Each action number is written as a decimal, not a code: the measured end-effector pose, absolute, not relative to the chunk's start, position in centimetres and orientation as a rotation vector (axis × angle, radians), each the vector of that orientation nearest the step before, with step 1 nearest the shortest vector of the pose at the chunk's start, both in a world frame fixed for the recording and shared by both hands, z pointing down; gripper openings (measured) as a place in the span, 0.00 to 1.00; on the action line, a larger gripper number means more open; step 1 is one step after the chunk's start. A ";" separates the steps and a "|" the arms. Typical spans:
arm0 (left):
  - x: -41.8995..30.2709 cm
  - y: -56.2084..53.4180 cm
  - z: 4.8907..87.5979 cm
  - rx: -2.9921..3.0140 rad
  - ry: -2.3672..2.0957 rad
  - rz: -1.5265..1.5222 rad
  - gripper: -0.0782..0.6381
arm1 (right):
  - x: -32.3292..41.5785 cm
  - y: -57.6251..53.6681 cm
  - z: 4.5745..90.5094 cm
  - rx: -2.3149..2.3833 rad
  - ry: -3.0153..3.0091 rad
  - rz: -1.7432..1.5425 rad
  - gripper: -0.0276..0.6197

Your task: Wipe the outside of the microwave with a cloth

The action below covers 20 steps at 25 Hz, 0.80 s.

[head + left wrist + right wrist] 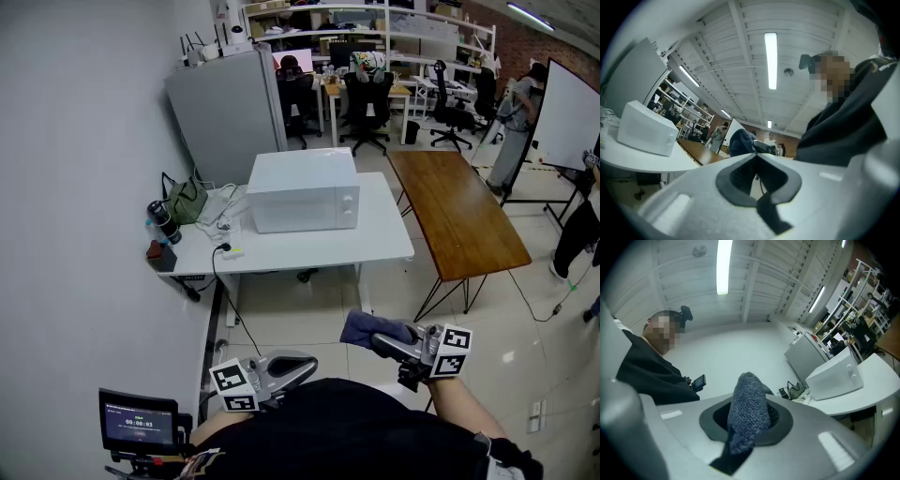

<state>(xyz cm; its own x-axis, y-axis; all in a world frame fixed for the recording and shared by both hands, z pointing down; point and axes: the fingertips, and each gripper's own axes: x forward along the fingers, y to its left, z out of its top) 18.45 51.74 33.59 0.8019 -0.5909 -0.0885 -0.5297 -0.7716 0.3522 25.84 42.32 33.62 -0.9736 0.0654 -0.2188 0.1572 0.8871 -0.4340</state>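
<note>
A white microwave (pixel 305 190) stands on a white table (pixel 375 246) some way ahead of me, its door facing me. Both grippers hang low near my body, far from the microwave. My right gripper (pixel 377 337) is shut on a blue-grey knitted cloth (pixel 364 327), which bunches up between the jaws (pixel 747 411). My left gripper (pixel 305 364) is shut with nothing in it, its tips meeting. The left gripper view shows the microwave (pixel 647 129) at the left and the cloth (pixel 740 143) beyond the shut jaws. In the right gripper view the microwave (pixel 834 376) is at the right.
A brown wooden table (pixel 459 211) stands to the right of the white one. A grey cabinet (pixel 225 112) is behind the microwave. A green bag (pixel 186 200), a dark bottle (pixel 164 221) and cables lie at the table's left end. A small screen (pixel 138 422) sits at my lower left. People stand at the far right.
</note>
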 end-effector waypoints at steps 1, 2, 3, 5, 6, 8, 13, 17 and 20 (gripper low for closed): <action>18.5 51.2 33.5 2.684 -0.857 -0.278 0.11 | 25.6 41.8 33.5 0.182 2.865 -0.670 0.13; 18.4 50.7 33.4 2.689 -0.859 -0.278 0.11 | 25.4 41.2 33.3 0.192 2.871 -0.659 0.13; 18.1 50.1 33.4 2.691 -0.865 -0.282 0.11 | 25.0 40.7 33.2 0.200 2.877 -0.649 0.13; 16.9 49.2 33.4 2.685 -0.888 -0.301 0.11 | 23.8 39.7 33.2 0.215 2.883 -0.642 0.13; 16.1 48.8 33.5 2.677 -0.899 -0.310 0.11 | 22.9 39.3 33.3 0.225 2.885 -0.647 0.13; 14.2 48.1 34.0 2.664 -0.910 -0.321 0.11 | 20.7 38.5 33.5 0.250 2.895 -0.657 0.13; 5.8 44.2 33.9 2.675 -0.920 -0.379 0.11 | 12.2 34.9 32.6 0.253 2.936 -0.631 0.13; -2.7 40.3 32.5 2.696 -0.862 -0.409 0.11 | 4.5 31.9 30.2 0.211 2.941 -0.590 0.13; -7.8 37.1 31.9 2.703 -0.807 -0.416 0.11 | 0.0 28.8 28.7 0.153 2.944 -0.552 0.13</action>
